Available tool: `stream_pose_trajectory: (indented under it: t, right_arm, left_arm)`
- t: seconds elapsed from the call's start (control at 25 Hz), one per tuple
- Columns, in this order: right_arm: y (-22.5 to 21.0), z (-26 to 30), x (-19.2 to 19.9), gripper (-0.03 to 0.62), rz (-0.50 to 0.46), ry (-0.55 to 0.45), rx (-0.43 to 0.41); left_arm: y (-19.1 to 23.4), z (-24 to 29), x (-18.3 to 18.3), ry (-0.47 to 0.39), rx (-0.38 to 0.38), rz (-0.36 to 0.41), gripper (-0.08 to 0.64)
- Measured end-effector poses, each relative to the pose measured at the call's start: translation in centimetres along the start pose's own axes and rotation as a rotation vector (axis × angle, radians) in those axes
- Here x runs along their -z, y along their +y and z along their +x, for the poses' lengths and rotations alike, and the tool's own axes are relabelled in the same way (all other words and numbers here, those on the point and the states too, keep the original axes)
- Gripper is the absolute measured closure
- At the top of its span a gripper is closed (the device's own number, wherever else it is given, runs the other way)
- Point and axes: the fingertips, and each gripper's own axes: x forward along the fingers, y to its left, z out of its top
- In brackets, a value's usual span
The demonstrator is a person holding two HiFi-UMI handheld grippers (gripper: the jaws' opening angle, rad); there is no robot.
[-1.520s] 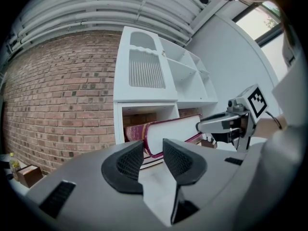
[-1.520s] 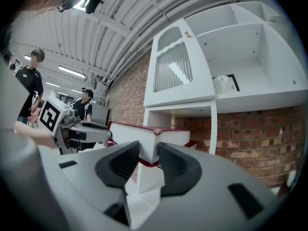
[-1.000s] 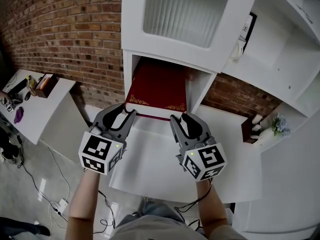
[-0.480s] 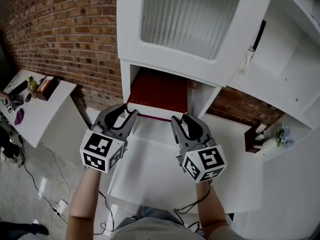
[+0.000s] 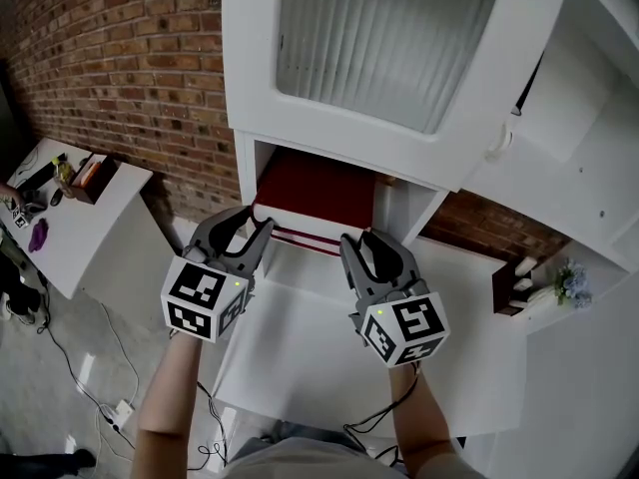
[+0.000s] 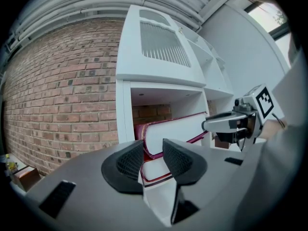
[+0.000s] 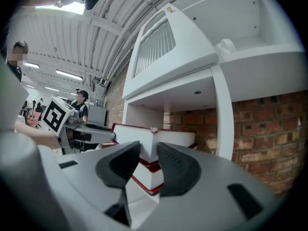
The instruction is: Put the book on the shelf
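Head view: book (image 5: pixel 319 186) is inside the open cubby of the shelf (image 5: pixel 247 168), under the ribbed-pane door (image 5: pixel 369 28). Red cover is up and the page edge sits near the cubby's front edge. Left gripper (image 5: pixel 255 218) is at the book's front-left corner and right gripper (image 5: pixel 359 236) at its front-right corner. Both are held level above the bench (image 5: pixel 319 347). One gripper per corner makes sense, since it keeps a wide flat load square to the opening.

Left gripper view: fingers (image 6: pixel 130 160) are spread with nothing pinched. The book's corner shows through the gap, beyond the pads. The book lies on top of a lower book (image 6: pixel 153 169), rounded maroon spine toward the cubby's left wall.

Right gripper view: fingers (image 7: pixel 175 167) are likewise apart, with no pad contact that I can see. The book's page-block corner sits in line with the gap, lower book under it.

My read: placement is mostly done, and the book is in and let go. The fingers open sideways (useless for clamping a flat book by its thickness), so here they would serve as pushers. Left to do: nudge it flush if needed, then back out straight so the stack doesn't drag forward.
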Motion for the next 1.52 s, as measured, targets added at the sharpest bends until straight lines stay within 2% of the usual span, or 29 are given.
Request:
stream_pose_trajectory:
  t: [0.48,0.8,1.0,1.12,1.36,1.52]
  right_arm:
    - [-0.6,1.3,1.6,0.468,0.006,0.03,-0.011]
    - [-0.7,1.5,1.7,0.462,0.009,0.026,-0.013]
    - [-0.7,1.1,1.5,0.478,0.006,0.012,0.006]
    - [-0.7,0.4,1.4,0.507,0.003,0.003,0.022]
    - [0.1,-1.3,1.1,0.558,0.01,-0.006,0.034]
    - [2.0,-2.4,1.1,0.581,0.024,0.0,-0.011]
  left_arm:
    - [0.9,1.6,1.6,0.033,-0.014,0.001,0.426]
    - [1.1,1.6,1.7,0.004,-0.021,-0.011,0.425]
    - [0.9,1.0,2.2,0.015,-0.047,0.055,0.426]
    - [0.8,0.3,2.3,0.01,-0.059,0.056,0.43]
    - [-0.2,-1.7,1.3,-0.027,-0.077,0.082,0.516]
    - [-2.0,-3.0,1.3,-0.028,-0.045,0.095,0.545]
